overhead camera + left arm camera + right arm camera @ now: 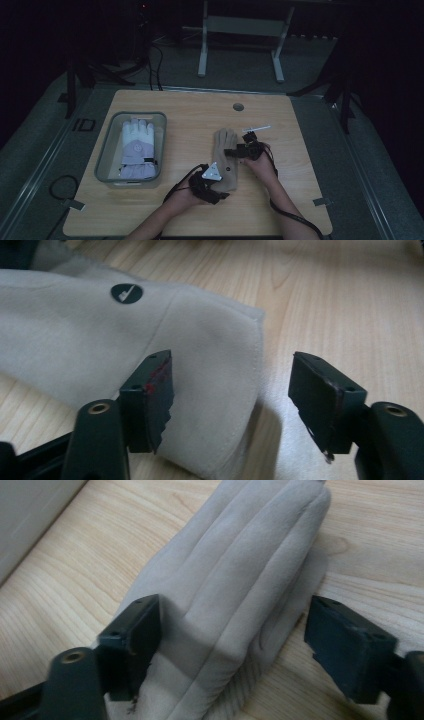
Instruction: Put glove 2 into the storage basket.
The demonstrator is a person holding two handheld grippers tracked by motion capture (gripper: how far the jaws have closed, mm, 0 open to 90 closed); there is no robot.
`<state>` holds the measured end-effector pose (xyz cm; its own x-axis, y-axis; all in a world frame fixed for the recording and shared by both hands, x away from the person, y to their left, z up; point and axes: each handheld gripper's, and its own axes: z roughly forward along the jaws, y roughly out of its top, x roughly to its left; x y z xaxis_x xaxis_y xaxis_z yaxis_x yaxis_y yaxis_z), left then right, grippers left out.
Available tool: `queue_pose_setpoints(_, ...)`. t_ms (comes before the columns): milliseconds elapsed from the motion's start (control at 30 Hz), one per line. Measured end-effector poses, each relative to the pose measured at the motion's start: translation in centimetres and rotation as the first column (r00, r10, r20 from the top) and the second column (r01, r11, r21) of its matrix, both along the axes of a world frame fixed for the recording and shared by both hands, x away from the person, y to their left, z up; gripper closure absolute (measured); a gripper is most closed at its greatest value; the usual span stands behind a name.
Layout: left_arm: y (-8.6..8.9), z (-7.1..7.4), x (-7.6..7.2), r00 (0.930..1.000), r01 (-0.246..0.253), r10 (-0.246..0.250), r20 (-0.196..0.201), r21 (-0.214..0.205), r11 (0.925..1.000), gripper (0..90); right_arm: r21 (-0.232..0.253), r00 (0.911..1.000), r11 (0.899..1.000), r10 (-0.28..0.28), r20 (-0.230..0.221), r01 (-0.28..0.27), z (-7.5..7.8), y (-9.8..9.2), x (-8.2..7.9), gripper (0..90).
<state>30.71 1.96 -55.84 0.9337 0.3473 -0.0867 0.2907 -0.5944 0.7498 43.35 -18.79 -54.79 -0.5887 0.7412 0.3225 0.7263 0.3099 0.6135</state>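
A beige glove [226, 145] lies flat near the middle of the wooden table [175, 210], fingers pointing away from me. My left gripper [223, 192] is at the glove's cuff end. In the left gripper view it [232, 380] stands open, the cuff corner [220, 365] between its jaws and a round black logo [126, 293] farther up. My right gripper [235, 151] is at the glove's right side. In the right gripper view it [237, 622] is open and straddles the glove [250, 565] just below its fingers.
A grey bin [106, 152] at the table's left holds a white and lavender glove [137, 147]. A round hole [238, 106] sits near the far edge. A metal frame [240, 30] stands behind the table; cables run on the dark floor.
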Motion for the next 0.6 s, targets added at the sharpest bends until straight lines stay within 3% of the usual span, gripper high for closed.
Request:
queue_pose_setpoints(133,-0.2,0.0,0.1,1.0000,-0.006,0.006,0.003,0.015,0.9999,37.1,-0.032,0.9975,0.997,0.068,0.018,-0.068,0.1,0.2,-0.4,46.5)
queue_pose_setpoints(300,-0.6,0.1,-0.1,0.9994,-0.002,0.000,0.035,0.056,0.9984,37.0,-0.062,0.9928,0.993,0.100,0.065,-0.096,0.1,0.3,-1.1,69.3)
queue_pose_setpoints(367,-0.8,0.1,-0.2,0.9991,-0.003,0.000,0.042,0.065,0.9979,35.3,-0.081,0.9905,0.992,0.108,0.085,-0.101,0.2,0.4,-1.2,71.4)
queue_pose_setpoints(400,-1.0,0.1,-0.5,0.9974,0.004,-0.011,0.071,0.097,0.9952,35.3,-0.099,0.9889,0.990,0.108,0.102,-0.098,0.4,0.6,-1.4,73.2)
queue_pose_setpoints(433,-1.1,0.1,-0.6,0.9961,0.006,-0.016,0.087,0.112,0.9936,35.2,-0.144,0.9806,0.984,0.122,0.153,-0.100,0.6,1.1,-1.9,74.8)
queue_pose_setpoints(467,-1.2,0.1,-0.8,0.9946,0.006,-0.019,0.102,0.123,0.9923,35.3,-0.160,0.9765,0.982,0.124,0.176,-0.096,0.8,1.3,-2.1,76.2)
queue_pose_setpoints(533,-1.3,0.1,-0.9,0.9929,-0.001,-0.015,0.118,0.134,0.9910,36.0,-0.154,0.9760,0.984,0.120,0.181,-0.093,0.9,1.3,-2.2,76.4)
queue_pose_setpoints(600,-1.2,0.3,-0.8,0.9916,-0.022,0.003,0.129,0.143,0.9895,44.0,-0.147,0.9778,0.985,0.115,0.175,-0.090,0.9,1.4,-2.1,76.6)
